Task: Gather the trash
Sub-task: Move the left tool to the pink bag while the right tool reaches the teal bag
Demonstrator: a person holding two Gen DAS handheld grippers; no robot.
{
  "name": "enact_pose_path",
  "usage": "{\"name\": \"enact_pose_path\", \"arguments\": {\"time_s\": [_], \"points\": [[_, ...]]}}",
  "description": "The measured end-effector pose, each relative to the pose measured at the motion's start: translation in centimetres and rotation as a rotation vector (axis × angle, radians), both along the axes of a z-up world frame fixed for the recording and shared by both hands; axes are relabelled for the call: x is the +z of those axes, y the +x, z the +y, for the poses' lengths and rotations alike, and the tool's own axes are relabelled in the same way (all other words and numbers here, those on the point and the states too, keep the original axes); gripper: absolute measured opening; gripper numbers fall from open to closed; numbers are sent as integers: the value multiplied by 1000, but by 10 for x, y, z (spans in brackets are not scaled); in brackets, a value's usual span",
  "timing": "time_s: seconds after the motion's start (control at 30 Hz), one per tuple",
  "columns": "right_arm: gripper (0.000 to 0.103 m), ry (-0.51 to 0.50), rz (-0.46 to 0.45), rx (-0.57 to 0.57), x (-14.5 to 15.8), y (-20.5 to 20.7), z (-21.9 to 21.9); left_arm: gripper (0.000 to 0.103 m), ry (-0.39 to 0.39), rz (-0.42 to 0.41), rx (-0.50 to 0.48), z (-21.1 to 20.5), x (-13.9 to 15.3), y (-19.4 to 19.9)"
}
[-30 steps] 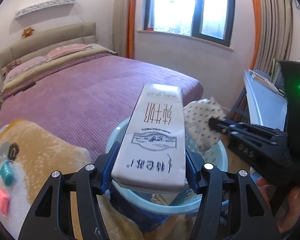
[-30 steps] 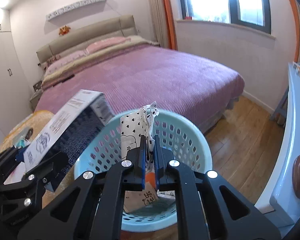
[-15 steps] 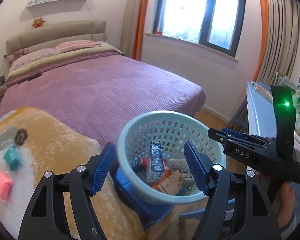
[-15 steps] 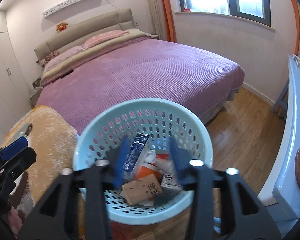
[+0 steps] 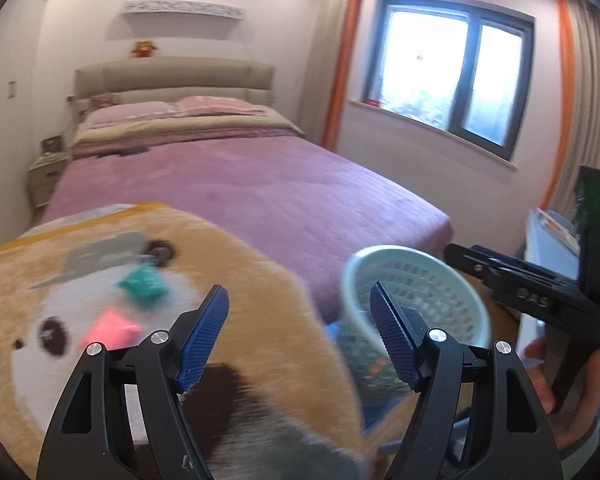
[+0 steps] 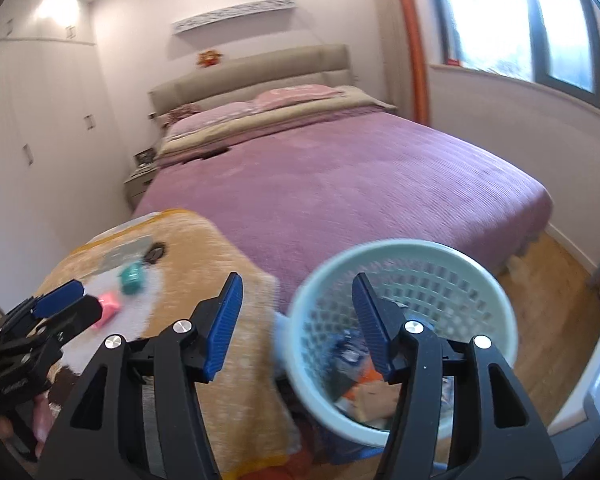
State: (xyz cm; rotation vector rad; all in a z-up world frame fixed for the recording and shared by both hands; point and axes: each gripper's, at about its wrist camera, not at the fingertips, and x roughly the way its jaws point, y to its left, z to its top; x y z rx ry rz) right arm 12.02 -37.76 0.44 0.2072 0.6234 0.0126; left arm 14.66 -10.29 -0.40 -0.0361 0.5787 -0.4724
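Remaining trash: green wrapper (image 5: 143, 283) and pink wrapper (image 5: 114, 328), both crumpled, lying on the bear-print blanket (image 5: 260, 280) at the foot of the bed (image 5: 260, 184). Pink sits just beside green, on the side nearer the cameras. Both are well left of the basket.

Light-blue perforated basket (image 6: 404, 260) sits at the blanket's right edge, on something blue I can't identify. Cartons and paper scraps are already inside; contents are blurred.

Left tool (image 5: 300, 340): jaws spread wide, nothing between them, aimed between the wrappers and the basket. Right tool (image 6: 296, 320): jaws also apart and empty, right finger over the basket's mouth, left finger over the blanket.

Judgement: next step is picking up the two wrappers; left tool is nearer them.

Risks:
- Wrappers are small, light and lie on deep pile. Closing too low could grab blanket fibres and drag the blanket; too high and the wrapper slips out.
- The two lie close together, so going for one may flick the other off the blanket.
- Basket looks light and perched; a bump from the right tool could tip it.
- Frames are motion-blurred, so wrapper edges are uncertain.
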Motion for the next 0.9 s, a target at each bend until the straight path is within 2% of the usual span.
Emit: {"name": "enact_pose_path", "arguments": {"time_s": [0.17,0.3,0.53,0.67,0.73,0.83,0.87,0.9], "points": [[56,-20,-15,98,6,9,44,75,0,11,103,52,0,10],[59,-5,1,164,3,19,71,81,24,40,139,83,-8,20],[59,64,57,232,-13,48,110,81,86,143,146,112,-44,51],[59,20,78,236,-26,71,135,80,64,191,142,118,-64,68],[59,-4,87,261,-32,81,152,77,72,209,143,119,-73,76],[59,-12,105,293,-39,92,166,66,70,231,138,119,-79,80],[59,-17,113,303,-42,97,173,60,74,228,132,118,-79,80],[59,-15,121,316,-44,102,179,50,79,226,129,116,-79,79]]}}
